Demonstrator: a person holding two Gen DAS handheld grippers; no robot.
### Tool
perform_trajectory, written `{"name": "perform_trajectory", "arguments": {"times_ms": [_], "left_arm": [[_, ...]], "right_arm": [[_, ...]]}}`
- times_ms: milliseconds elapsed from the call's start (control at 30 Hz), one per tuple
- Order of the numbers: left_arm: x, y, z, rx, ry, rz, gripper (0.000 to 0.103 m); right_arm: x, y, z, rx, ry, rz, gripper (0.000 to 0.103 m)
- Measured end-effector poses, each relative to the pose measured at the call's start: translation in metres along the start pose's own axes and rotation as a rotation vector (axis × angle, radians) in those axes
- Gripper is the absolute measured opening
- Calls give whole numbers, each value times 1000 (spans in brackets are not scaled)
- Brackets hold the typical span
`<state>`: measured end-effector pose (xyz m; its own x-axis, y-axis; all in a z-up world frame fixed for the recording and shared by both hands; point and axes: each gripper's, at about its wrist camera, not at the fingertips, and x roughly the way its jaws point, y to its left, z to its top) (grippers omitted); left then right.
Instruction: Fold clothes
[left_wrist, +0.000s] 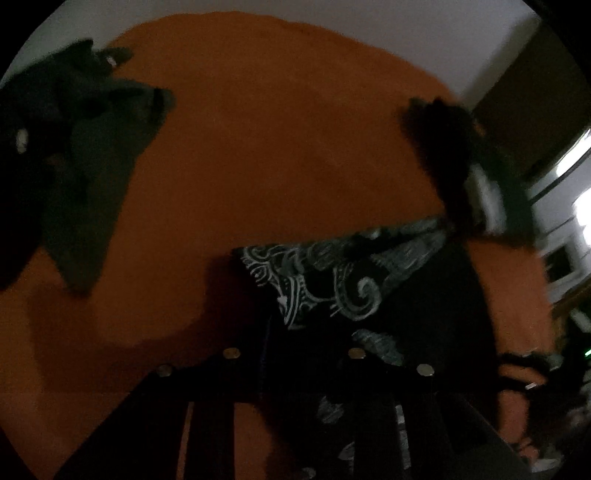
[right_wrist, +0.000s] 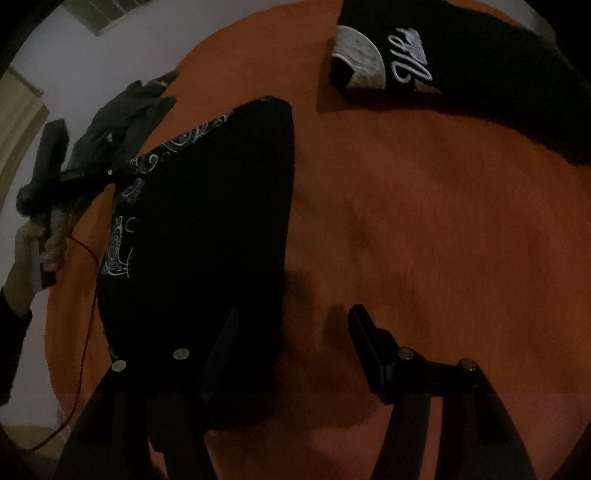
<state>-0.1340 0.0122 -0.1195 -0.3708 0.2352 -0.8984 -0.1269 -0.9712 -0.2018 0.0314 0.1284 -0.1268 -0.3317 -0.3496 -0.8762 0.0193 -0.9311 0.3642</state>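
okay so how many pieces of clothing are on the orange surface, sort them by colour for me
Black with pale swirl print: 1, the printed garment
Black with white script lettering: 1, the lettered garment
Dark grey-green: 1, the crumpled garment
Total: 3

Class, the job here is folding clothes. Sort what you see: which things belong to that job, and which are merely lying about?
Belonging to the job:
black patterned garment
dark grey garment
black garment with white lettering
left gripper
right gripper

Lying about:
orange rug
red cable
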Motion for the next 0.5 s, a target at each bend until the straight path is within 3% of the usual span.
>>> {"name": "perform_trajectory", "arguments": {"times_ms": [67,200,333,433,500], "left_arm": [[-7,1,-5,13,-31,52,25],[-15,-3,-5,64,-87,47,27],[3,3,6,102,-28,6,37],[22,19,11,22,54,-53,40],[28,38,13,-108,78,-134,42]], "right_arm": [[1,1,0,-3,3,0,61],[3,4,-1,-13,8,3,61],[6,3,-1,-2,21,19,61],[9,1,-2,19,33,37,61],[10,1,-4,24,40,46,61]]}}
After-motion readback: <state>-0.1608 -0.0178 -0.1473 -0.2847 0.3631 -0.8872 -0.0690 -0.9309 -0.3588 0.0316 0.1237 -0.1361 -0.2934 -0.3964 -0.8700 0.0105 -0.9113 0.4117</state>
